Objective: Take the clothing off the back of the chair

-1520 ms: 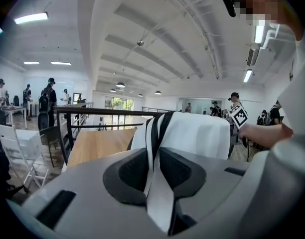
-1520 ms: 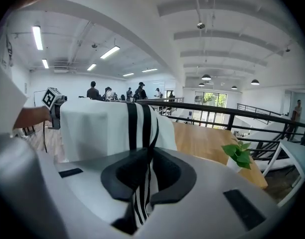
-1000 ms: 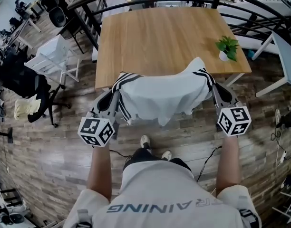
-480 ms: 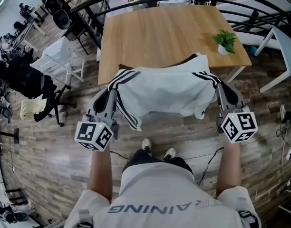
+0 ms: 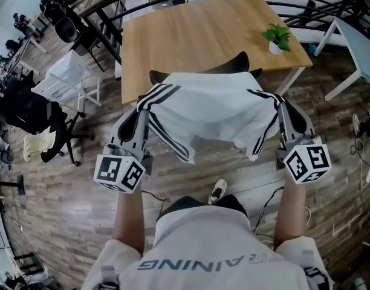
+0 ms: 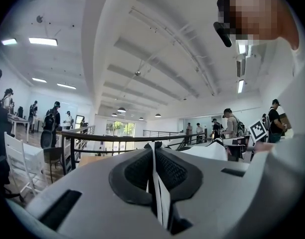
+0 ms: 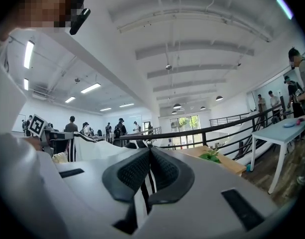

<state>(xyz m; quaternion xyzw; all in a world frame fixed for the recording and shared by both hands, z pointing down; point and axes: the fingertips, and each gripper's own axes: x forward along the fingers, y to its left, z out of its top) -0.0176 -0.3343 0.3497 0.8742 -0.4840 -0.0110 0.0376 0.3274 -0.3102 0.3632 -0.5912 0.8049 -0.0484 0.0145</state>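
Observation:
A white garment with black stripes hangs stretched between my two grippers, lifted above the dark chair back that shows just behind it. My left gripper is shut on the garment's left shoulder; its pads pinch white cloth in the left gripper view. My right gripper is shut on the right shoulder, with striped cloth squeezed between its pads. The garment's lower edge sags in the middle, in front of the person's body.
A wooden table stands beyond the chair with a small potted plant at its right corner. A black railing curves behind. A white chair and a dark office chair stand at the left; a pale table at the right.
Both grippers have risen and pulled back with the garment. It has come up off the chair back, which now shows bare behind it.

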